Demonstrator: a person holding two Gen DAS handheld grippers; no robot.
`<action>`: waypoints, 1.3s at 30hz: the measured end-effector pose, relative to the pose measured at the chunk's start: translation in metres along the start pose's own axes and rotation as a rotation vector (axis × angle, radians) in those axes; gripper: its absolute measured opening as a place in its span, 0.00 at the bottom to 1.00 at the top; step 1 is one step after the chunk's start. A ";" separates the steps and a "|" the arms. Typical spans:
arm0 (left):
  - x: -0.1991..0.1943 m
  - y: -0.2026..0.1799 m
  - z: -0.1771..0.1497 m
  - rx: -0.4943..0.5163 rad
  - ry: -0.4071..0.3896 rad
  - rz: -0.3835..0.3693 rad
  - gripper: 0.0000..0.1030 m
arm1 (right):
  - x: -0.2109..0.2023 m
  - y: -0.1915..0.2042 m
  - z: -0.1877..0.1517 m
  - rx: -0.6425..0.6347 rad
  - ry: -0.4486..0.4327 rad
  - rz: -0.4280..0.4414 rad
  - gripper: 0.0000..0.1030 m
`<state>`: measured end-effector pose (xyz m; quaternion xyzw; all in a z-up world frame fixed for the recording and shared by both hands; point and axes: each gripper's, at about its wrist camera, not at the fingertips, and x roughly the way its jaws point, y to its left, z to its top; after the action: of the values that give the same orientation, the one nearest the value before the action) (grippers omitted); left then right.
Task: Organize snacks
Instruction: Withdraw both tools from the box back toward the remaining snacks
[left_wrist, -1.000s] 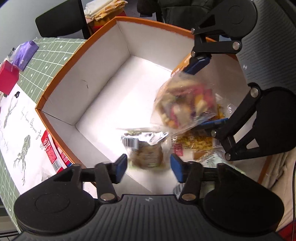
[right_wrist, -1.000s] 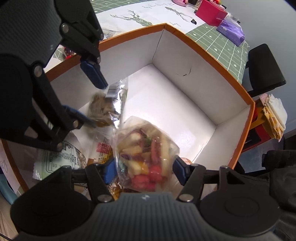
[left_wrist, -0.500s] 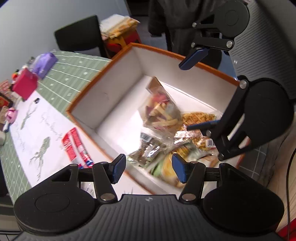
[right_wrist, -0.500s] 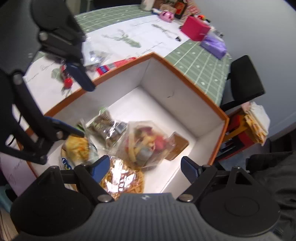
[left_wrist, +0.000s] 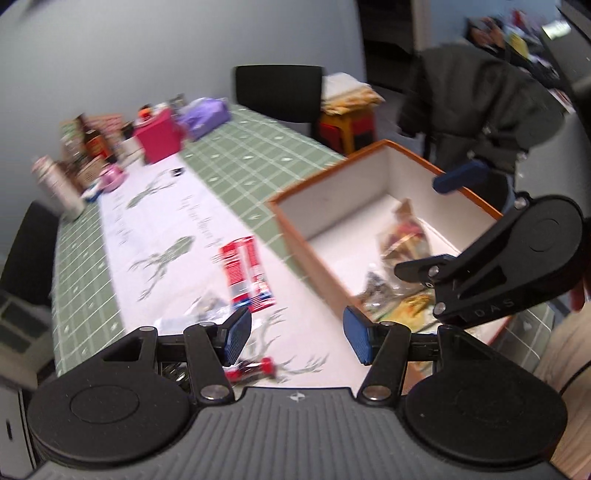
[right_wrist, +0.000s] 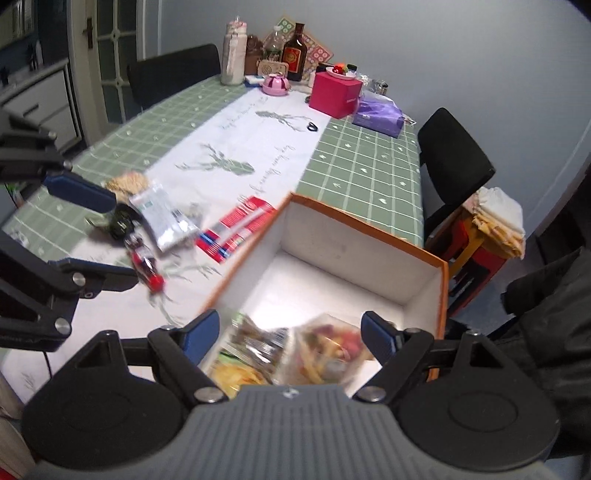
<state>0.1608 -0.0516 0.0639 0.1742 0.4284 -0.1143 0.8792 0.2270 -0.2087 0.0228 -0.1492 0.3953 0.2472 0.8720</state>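
An orange-rimmed white box (left_wrist: 373, 170) (right_wrist: 354, 273) stands on the table and holds several snack bags, among them a clear bag of coloured snacks (right_wrist: 328, 350) (left_wrist: 404, 232). My left gripper (left_wrist: 297, 336) is open and empty above the table, left of the box. My right gripper (right_wrist: 291, 334) is open and empty above the box's near end. On the table beside the box lie a red and blue pack (left_wrist: 245, 271) (right_wrist: 236, 229), a silver pouch (right_wrist: 162, 218), a small red-wrapped snack (right_wrist: 146, 266) (left_wrist: 255, 367) and a tan snack bag (right_wrist: 127, 182).
At the table's far end stand a pink box (right_wrist: 334, 94), a purple pack (right_wrist: 378, 114), bottles (right_wrist: 295, 51) and a pink bowl (right_wrist: 275, 85). Black chairs (right_wrist: 452, 155) stand around the table. A stool with folded cloth (right_wrist: 495, 225) is past the box.
Both grippers have let go of their bags, which now lie in the box, and have risen and pulled back. The left gripper has swung left over the table.
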 end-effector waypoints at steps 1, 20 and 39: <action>-0.002 0.008 -0.003 -0.020 0.001 0.010 0.66 | -0.001 0.005 0.002 0.012 -0.003 0.009 0.80; 0.043 0.136 -0.065 -0.298 0.118 0.103 0.66 | 0.086 0.103 0.064 -0.042 0.038 0.147 0.56; 0.135 0.165 -0.077 -0.323 0.269 0.007 0.63 | 0.176 0.149 0.048 -0.223 0.225 0.275 0.41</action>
<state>0.2456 0.1227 -0.0530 0.0460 0.5540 -0.0170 0.8311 0.2741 -0.0072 -0.0898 -0.2160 0.4772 0.3880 0.7584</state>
